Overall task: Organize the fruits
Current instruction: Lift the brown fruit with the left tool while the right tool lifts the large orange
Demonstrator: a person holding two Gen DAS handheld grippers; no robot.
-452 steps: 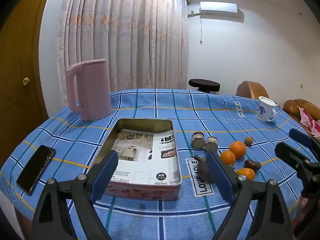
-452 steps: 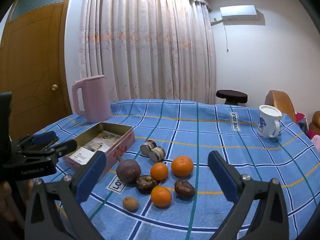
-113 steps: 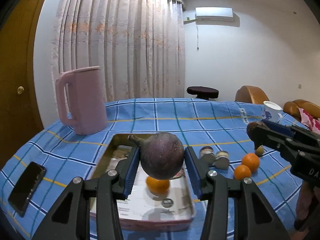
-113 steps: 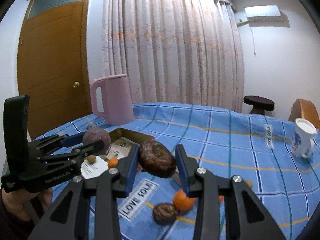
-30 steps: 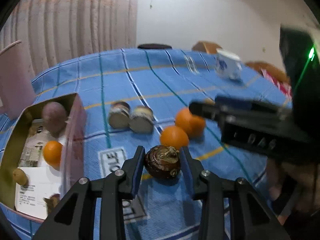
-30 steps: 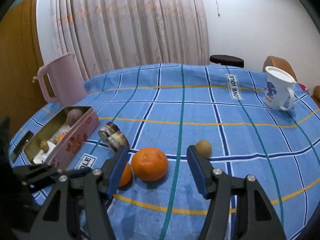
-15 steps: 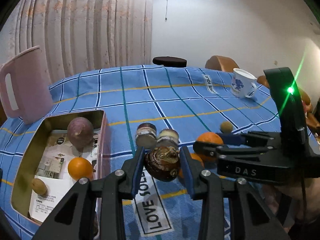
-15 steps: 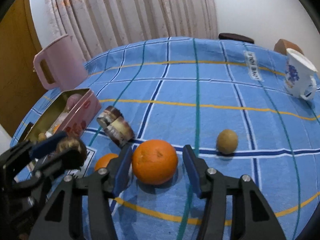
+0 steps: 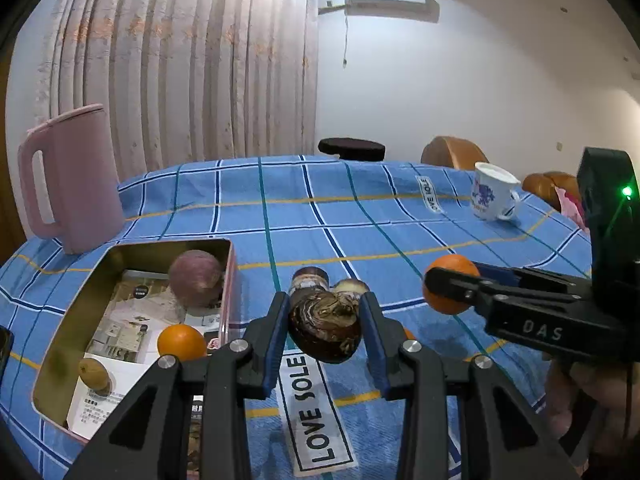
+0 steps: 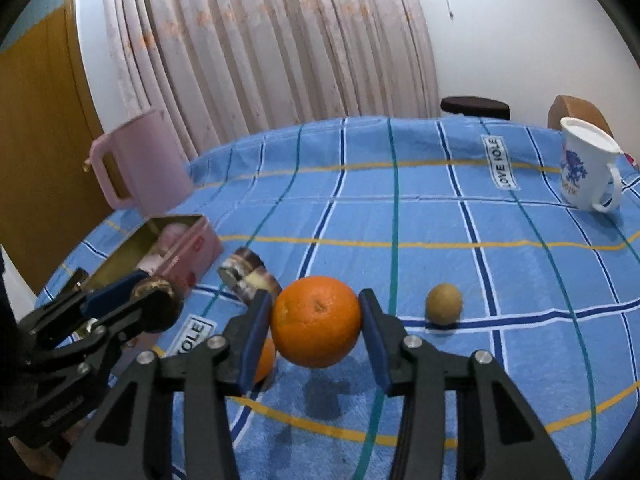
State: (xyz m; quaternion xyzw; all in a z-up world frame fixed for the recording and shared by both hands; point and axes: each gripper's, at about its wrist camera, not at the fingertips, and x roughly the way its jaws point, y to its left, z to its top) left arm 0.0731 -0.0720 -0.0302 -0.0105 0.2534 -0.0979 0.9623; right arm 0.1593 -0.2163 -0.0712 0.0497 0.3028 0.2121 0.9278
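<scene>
Fruit is split between tin and grippers: the left gripper point(image 9: 325, 326) clamps a brown fruit point(image 9: 325, 330) above the cloth point(image 9: 360, 220), beside the tin point(image 9: 60, 340). The right gripper point(image 10: 316, 330), jaws just closing, squeezes an orange point(image 10: 316, 320); a kiwi point(image 10: 444, 304) lies near.

My right gripper point(image 10: 316, 322) has just closed on the big orange point(image 10: 316, 320) and lifted it; my left gripper point(image 9: 325, 322) raised its dark brown fruit point(image 9: 325, 326) higher.
</scene>
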